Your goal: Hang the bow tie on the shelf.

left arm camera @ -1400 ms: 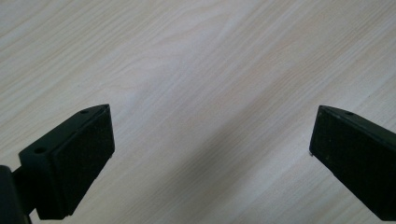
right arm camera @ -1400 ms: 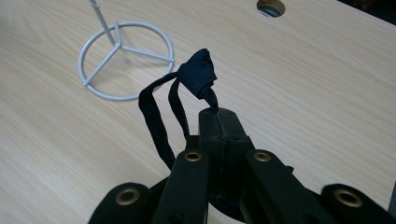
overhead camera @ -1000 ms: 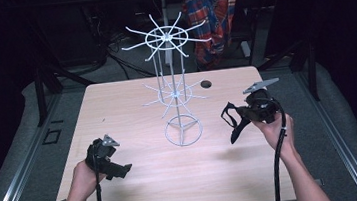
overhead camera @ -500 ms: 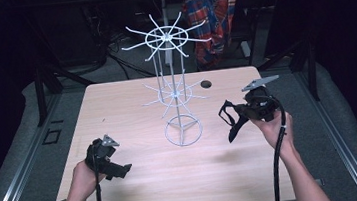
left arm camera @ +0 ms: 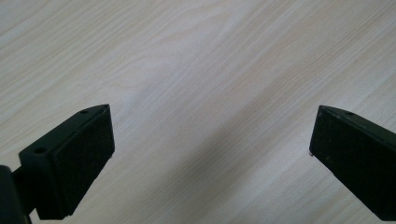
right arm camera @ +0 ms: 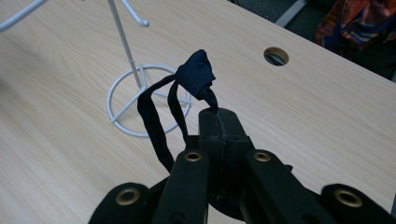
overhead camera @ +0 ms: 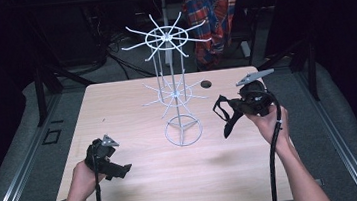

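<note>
A white wire display rack (overhead camera: 175, 95) with two tiers of radiating hooks stands mid-table on a ring base (right arm camera: 148, 100). My right gripper (overhead camera: 235, 107) is held above the table just right of the rack, shut on a dark knotted fabric band (right arm camera: 173, 100) whose loops hang down toward the ring base. The band (overhead camera: 224, 113) dangles from the jaws in the high view. My left gripper (overhead camera: 119, 170) rests low at the table's front left, open, its two black pads (left arm camera: 79, 154) wide apart over bare wood with nothing between them.
A round cable hole (overhead camera: 206, 84) sits in the light wooden table (overhead camera: 117, 112) behind the right gripper. A plaid shirt (overhead camera: 212, 6) hangs beyond the far edge. Dark floor and metal rails surround the table.
The right gripper with the band has drifted slightly left toward the rack. The left gripper has stayed put.
</note>
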Motion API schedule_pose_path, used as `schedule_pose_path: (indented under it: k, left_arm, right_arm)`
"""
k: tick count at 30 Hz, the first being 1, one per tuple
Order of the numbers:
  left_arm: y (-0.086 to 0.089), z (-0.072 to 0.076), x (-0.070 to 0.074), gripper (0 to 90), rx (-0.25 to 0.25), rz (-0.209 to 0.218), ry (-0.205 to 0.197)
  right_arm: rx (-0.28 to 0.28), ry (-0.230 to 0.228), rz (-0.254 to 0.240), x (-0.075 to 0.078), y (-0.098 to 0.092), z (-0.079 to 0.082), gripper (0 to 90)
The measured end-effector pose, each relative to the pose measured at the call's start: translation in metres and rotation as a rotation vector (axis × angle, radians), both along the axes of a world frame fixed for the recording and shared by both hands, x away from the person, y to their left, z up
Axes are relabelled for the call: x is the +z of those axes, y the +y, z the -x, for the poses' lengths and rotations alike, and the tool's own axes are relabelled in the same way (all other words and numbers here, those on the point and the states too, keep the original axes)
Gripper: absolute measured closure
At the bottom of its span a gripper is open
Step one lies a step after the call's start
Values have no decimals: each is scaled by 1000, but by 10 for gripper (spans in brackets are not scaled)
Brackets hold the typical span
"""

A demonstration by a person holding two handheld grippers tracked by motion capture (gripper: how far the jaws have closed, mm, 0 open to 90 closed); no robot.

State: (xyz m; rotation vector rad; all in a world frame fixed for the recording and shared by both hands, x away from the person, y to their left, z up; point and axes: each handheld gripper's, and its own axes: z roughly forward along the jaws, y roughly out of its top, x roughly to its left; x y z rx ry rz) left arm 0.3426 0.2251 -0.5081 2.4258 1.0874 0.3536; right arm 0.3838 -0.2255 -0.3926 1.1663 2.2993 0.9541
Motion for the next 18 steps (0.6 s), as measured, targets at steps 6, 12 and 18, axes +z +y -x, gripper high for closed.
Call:
schedule_pose_path:
  k: [6,12,18]
  left_arm:
    - [-1,0,0,0,-3,-2,-1]
    - [-1,0,0,0,-3,-2,1]
    - [-1,0,-1,0,-2,-3,3]
  right_arm:
    - [-5,-10,-11,5,-1,-2,900]
    - [-2,-26,-32,12,1,-5,900]
    - [7,-42,-39,15,3,-5,900]
